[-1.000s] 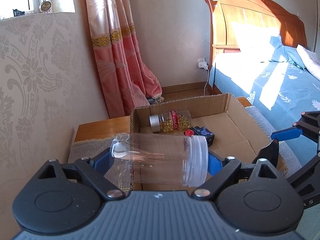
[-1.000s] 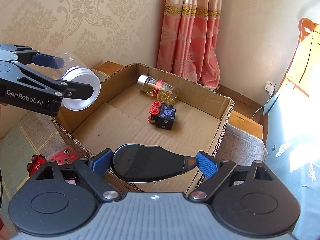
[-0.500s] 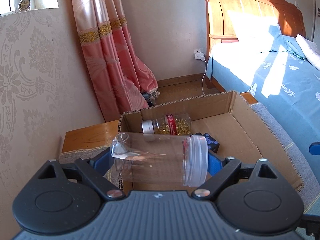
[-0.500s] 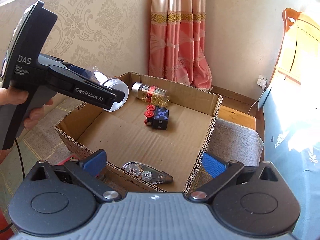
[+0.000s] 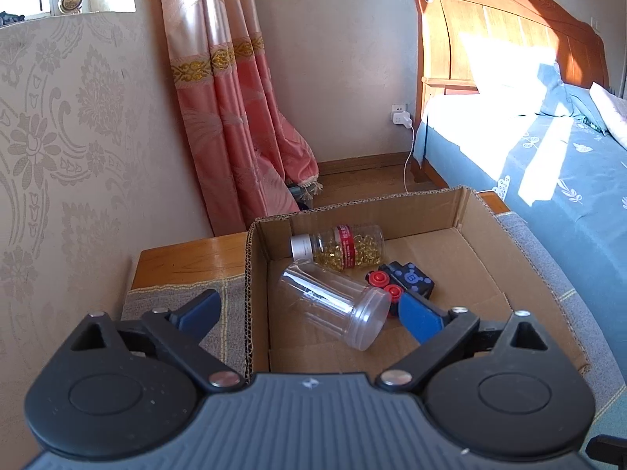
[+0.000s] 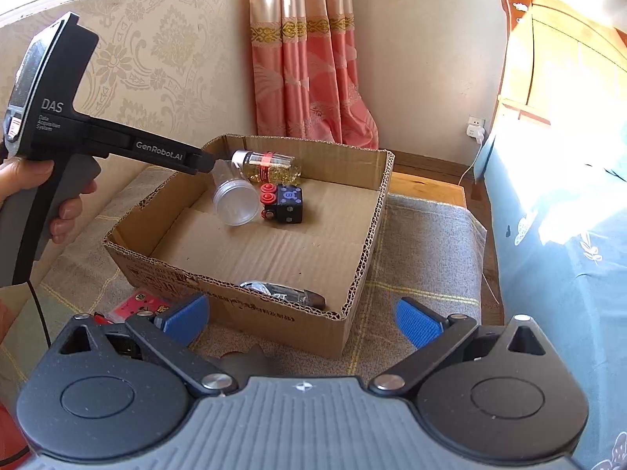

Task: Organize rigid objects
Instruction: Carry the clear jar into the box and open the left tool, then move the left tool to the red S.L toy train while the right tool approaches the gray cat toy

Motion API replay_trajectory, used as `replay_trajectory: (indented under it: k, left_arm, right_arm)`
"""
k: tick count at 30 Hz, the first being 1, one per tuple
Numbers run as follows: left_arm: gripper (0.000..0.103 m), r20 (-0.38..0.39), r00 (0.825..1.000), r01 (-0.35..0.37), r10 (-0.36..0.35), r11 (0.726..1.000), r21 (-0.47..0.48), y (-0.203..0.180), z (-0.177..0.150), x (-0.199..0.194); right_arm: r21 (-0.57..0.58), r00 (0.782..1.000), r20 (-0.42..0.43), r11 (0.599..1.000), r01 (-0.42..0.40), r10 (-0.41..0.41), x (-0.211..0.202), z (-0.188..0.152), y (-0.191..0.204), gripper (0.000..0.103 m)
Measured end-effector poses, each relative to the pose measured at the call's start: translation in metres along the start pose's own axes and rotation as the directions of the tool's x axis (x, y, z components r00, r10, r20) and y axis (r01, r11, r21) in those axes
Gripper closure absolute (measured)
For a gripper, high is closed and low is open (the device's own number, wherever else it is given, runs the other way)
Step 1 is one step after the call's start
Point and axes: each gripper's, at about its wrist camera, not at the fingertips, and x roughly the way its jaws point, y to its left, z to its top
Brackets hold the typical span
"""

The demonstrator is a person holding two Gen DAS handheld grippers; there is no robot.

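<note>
Left wrist view: my left claw (image 5: 309,309) stands wide, holding nothing, its blue fingers (image 5: 417,319) apart on either side of the clear jar (image 5: 333,305). The jar lies on its side inside the cardboard box (image 5: 486,274), just ahead of the claw, long axis slanting from the far left down to its lidded end at near right; that end sits close to the right finger, whether touching I cannot tell. Beyond it lie the capsule bottle (image 5: 341,250) and the black cube with red buttons (image 5: 407,280). Right wrist view: my right claw (image 6: 301,319) is also wide and empty, hanging outside the box's near wall, above a dark oblong object (image 6: 282,293) at the near inside corner. A red item (image 6: 139,307) lies on the cloth outside the box, nearest this claw; I judge it the likely next pick.
</note>
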Motion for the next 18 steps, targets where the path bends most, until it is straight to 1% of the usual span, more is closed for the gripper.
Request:
replay_trajectory:
  k: [6,10,15,18]
  left_arm:
    - [0.002,0.032,0.999,0.006,-0.005,1.0,-0.029,0.0,-0.026,-0.033]
    - [0.001,0.023,1.0,-0.002,0.004,0.998,-0.066,0.0,-0.053,-0.051]
    - [0.001,0.004,1.0,-0.029,0.03,0.992,-0.122,0.003,-0.091,-0.065]
    - [0.001,-0.023,0.999,-0.036,0.033,0.988,-0.15,0.006,-0.114,-0.068]
  right_arm:
    - [0.024,1.0,-0.022,1.0,0.005,-0.005,-0.003,-0.017,0.011,0.0]
    - [0.023,0.999,-0.025,0.999,0.028,-0.028,-0.006,-0.029,0.02,0.0]
    - [0.038,0.999,-0.041,0.999,0.02,-0.019,-0.008,-0.045,0.029,0.0]
    - [0.037,0.998,-0.05,0.999,0.029,-0.027,-0.007,-0.056,0.036,0.0]
